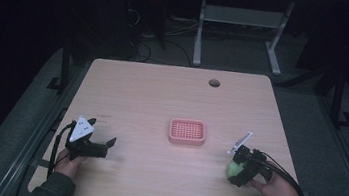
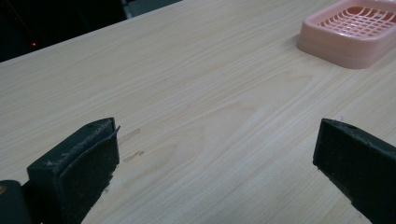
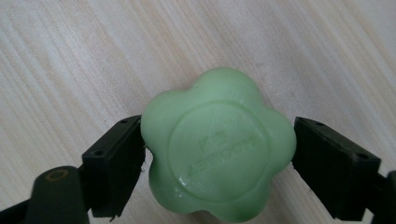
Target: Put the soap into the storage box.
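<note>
A: Right gripper view has the green flower-shaped soap (image 3: 218, 147) squeezed between both jaws, just above the bench (image 3: 70, 56). Why side-on?

B: Probably because the lobes give the pads flat spots to bite, so it won't slip.

A: And the right gripper (image 1: 240, 170) sits near the bench's right front, well apart from the pink slotted dish (image 1: 187, 131).

B: That dish looks like the destination. The left gripper (image 1: 101, 145) waits with jaws spread, holding nothing, likely kept clear.
</note>
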`<state>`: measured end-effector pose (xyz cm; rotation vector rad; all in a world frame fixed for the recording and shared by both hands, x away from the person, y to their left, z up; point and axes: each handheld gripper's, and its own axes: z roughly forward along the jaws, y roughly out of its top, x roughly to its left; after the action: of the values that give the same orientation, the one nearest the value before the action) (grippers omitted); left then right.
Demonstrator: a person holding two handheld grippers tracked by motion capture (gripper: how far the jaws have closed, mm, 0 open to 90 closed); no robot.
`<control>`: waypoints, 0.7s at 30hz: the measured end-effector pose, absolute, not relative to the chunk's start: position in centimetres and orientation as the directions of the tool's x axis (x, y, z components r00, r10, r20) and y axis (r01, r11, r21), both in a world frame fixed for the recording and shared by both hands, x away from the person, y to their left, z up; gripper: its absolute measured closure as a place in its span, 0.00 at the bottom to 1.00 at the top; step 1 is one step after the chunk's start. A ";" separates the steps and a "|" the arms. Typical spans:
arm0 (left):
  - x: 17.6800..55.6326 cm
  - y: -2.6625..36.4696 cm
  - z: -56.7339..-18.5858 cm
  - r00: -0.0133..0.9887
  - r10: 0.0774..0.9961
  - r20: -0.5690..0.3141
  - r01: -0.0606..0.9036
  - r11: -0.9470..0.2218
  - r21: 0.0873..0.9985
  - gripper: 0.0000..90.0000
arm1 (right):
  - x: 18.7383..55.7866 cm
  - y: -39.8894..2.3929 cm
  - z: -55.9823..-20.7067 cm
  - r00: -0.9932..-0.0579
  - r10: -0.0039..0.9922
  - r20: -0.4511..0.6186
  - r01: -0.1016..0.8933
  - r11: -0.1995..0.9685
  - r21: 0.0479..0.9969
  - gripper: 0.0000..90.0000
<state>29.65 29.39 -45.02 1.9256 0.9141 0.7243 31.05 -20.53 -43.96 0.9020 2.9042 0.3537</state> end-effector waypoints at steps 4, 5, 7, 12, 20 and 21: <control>29.6 29.4 -45.0 0.563 0.816 0.133 0.316 -0.361 0.878 0.00 | 31.1 -20.4 -43.9 -0.828 0.560 0.000 0.544 0.805 0.239 0.24; 29.6 29.4 -45.0 0.564 0.815 0.133 0.315 -0.361 0.878 0.00 | 31.1 -20.4 -43.9 -0.830 0.557 -0.003 0.541 0.807 0.237 0.24; 29.6 29.4 -45.0 0.565 0.814 0.133 0.313 -0.361 0.878 0.00 | 31.1 -20.4 -44.0 -0.833 0.554 -0.009 0.537 0.811 0.234 0.25; 29.6 29.4 -45.0 0.564 0.815 0.132 0.315 -0.360 0.878 0.00 | 31.1 -20.4 -44.1 -0.833 0.553 -0.006 0.537 0.813 0.226 0.25; 29.6 29.4 -45.0 0.563 0.816 0.132 0.314 -0.358 0.879 0.00 | 31.1 -20.4 -44.1 -0.837 0.547 -0.008 0.531 0.817 0.225 0.27; 29.6 29.4 -45.0 0.563 0.816 0.132 0.313 -0.359 0.879 0.00 | 31.1 -20.4 -44.1 -0.838 0.546 -0.007 0.531 0.817 0.225 0.27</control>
<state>29.64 29.38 -45.04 1.9223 0.9124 0.7253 31.06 -20.38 -44.14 0.8688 2.9265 0.3299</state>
